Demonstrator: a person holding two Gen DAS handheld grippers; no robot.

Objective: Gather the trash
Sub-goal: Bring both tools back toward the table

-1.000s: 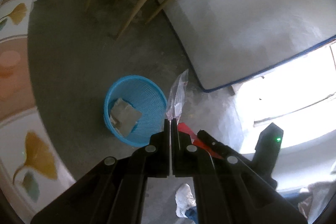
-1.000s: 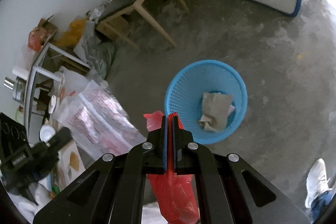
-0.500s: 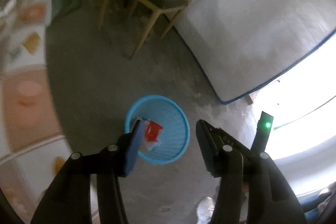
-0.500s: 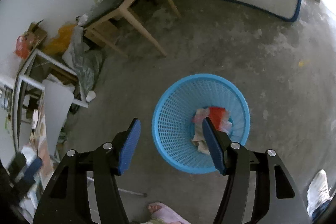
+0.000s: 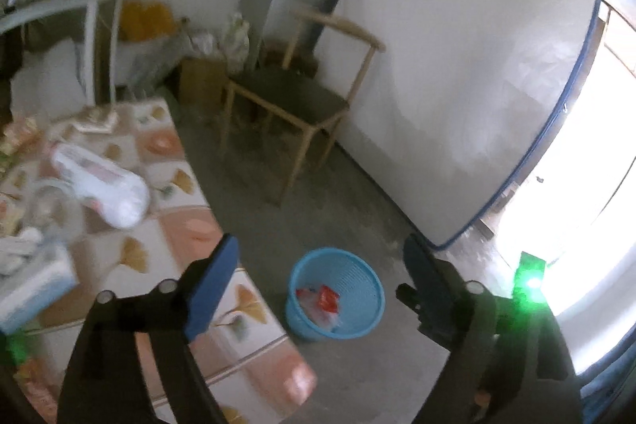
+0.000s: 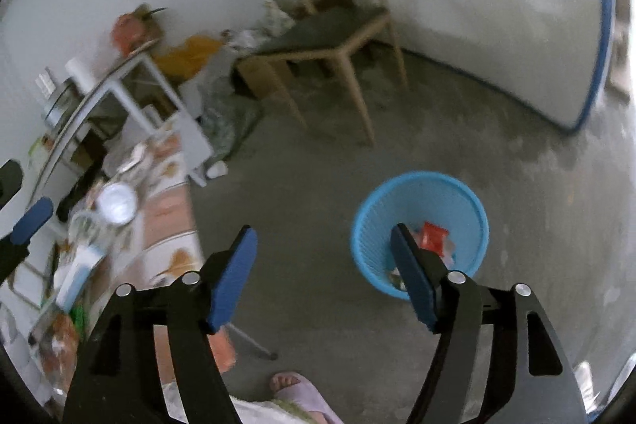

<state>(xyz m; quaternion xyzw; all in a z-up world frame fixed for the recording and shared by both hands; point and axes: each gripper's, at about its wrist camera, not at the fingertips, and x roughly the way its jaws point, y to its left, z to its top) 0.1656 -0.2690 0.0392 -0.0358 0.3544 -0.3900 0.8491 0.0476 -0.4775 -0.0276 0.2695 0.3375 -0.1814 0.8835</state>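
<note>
A blue plastic basket (image 5: 357, 277) stands on the concrete floor and holds a red wrapper (image 5: 326, 299), clear plastic and paper. It also shows in the right wrist view (image 6: 457, 197), with the red wrapper (image 6: 434, 235) inside. My left gripper (image 5: 322, 265) is open and empty, high above the floor, with the basket between its fingers. My right gripper (image 6: 322, 257) is open and empty, left of the basket. A white plastic bag with red print (image 5: 103, 187) lies on the table (image 5: 175, 237).
A wooden chair (image 5: 294, 98) stands behind the basket, by a white mattress (image 5: 457, 66) leaning on the wall. A metal shelf (image 6: 119, 94) and clutter fill the left corner. The table holds several packets and a bowl (image 6: 117, 203). A slippered foot (image 6: 294, 386) is below.
Both grippers opened and dropped the clear bag and red bag into the basket. Both then rose and tilted up, bringing the table and room corner into view.
</note>
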